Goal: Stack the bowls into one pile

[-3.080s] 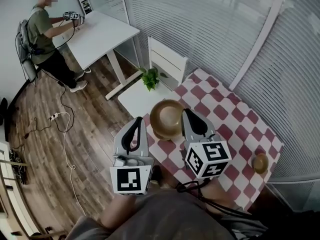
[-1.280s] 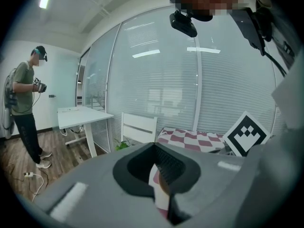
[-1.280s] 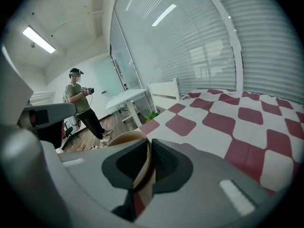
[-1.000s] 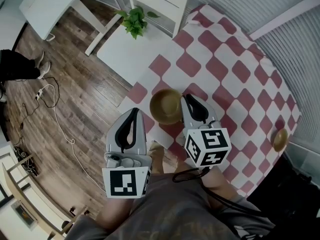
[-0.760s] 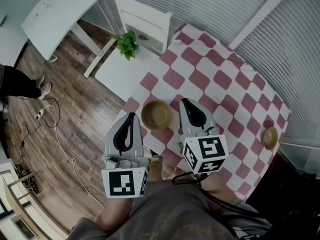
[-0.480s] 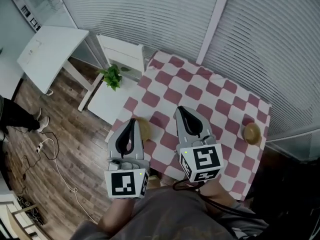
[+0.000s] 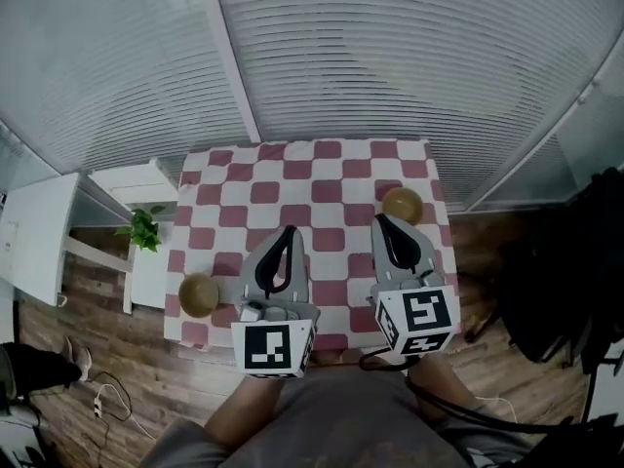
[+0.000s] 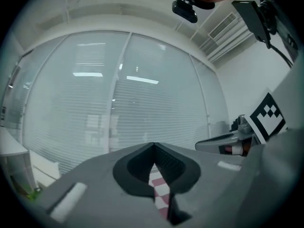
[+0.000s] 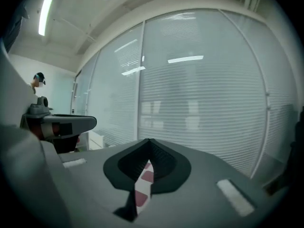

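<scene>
We hold the left gripper (image 8: pixel 153 147) and the right gripper (image 9: pixel 148 141) side by side above the near half of the table (image 7: pixel 322 178), which wears a red-and-white checked cloth. Each claw is pinched closed at the tips with nothing gripped. In both gripper views only a thin strip of the checked cloth shows through the slot below the meeting point, and both claws point toward the window blinds (image 7: pixel 390 57). The two bowls sit well apart. The left-hand bowl (image 7: pixel 198 294) rests by the table's near left corner, off to the side of the left gripper, and the right-hand bowl (image 7: pixel 402 204) lies near the right edge, just past the right gripper's tip in the head view. The print we can make out is the black-and-white square marker on the left cube (image 7: pixel 273 347) and on the right cube (image 7: pixel 421 318). A potted plant (image 7: pixel 146 230) stands on a white side table (image 7: pixel 146 276) left of the cloth.
</scene>
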Demonstrator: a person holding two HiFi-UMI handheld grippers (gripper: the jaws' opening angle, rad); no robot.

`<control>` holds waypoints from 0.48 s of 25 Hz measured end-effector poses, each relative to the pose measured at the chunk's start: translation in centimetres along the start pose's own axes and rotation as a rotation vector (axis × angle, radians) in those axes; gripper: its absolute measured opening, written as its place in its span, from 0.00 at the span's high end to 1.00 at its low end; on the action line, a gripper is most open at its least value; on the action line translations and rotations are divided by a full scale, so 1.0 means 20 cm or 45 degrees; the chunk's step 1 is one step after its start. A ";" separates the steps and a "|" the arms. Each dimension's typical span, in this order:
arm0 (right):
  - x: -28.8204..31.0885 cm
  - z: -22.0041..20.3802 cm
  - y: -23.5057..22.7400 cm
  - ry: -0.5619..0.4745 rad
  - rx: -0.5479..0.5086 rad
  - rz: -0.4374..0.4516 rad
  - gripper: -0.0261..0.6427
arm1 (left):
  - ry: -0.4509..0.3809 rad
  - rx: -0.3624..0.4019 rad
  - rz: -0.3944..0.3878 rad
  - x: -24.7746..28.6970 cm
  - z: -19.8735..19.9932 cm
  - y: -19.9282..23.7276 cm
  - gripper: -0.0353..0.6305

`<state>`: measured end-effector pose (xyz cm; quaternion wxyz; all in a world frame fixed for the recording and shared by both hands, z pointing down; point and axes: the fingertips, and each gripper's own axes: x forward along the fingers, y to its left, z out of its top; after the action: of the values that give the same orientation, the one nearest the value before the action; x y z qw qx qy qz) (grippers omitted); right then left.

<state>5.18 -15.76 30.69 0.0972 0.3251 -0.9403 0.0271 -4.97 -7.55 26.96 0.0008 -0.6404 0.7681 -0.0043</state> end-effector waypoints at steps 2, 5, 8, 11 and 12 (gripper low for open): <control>-0.14 -0.04 -0.18 0.004 0.036 -0.147 0.92 | -0.013 0.008 -0.141 0.08 0.02 -0.18 0.95; -0.34 -0.10 -0.36 0.009 0.091 -0.332 0.92 | -0.008 0.017 -0.313 0.14 0.02 -0.40 0.95; -0.46 -0.16 -0.43 0.020 0.132 -0.434 0.92 | -0.012 0.018 -0.434 0.16 0.00 -0.55 0.95; -0.52 -0.22 -0.43 0.031 0.170 -0.495 0.92 | 0.011 0.025 -0.534 0.15 -0.03 -0.64 0.95; -0.53 -0.24 -0.42 0.035 0.179 -0.507 0.92 | 0.015 0.029 -0.555 0.14 -0.04 -0.66 0.95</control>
<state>19.31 -15.52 33.14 0.0904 0.5101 -0.8518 0.0775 7.43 -12.73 27.81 0.0026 -0.7911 0.6115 -0.0167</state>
